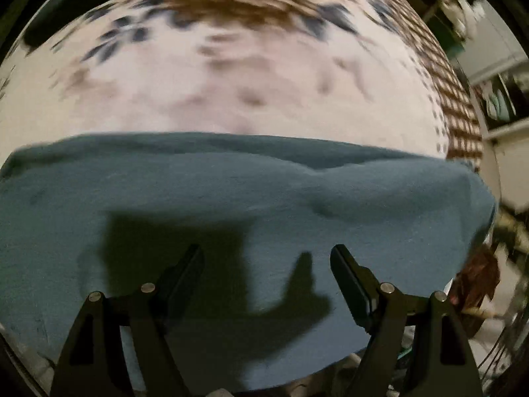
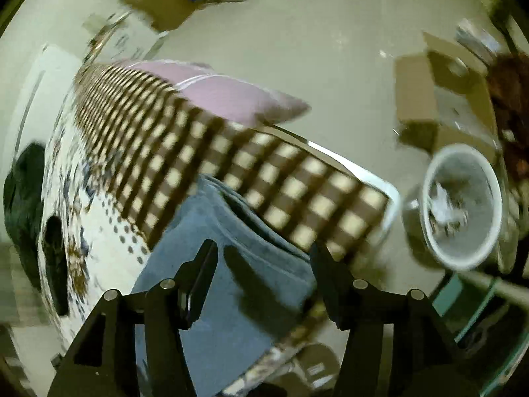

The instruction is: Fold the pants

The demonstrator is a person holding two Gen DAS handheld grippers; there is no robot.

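The blue-grey pants [image 1: 231, 205] lie folded in a flat band across a bed with a white floral sheet [image 1: 231, 76]. My left gripper [image 1: 267, 254] is open and empty just above the pants, casting its shadow on them. In the right wrist view the pants [image 2: 228, 258] lie near the bed's corner, with stacked folded layers at their far edge. My right gripper [image 2: 263, 248] is open and empty above them.
A brown-and-cream checked border [image 2: 205, 152] runs along the bed's edge. A pink pillow [image 2: 231, 96] lies beyond it. A white bin [image 2: 463, 208] and cardboard boxes [image 2: 443, 99] stand on the floor at right. Dark clothing [image 2: 23, 198] lies at the bed's left.
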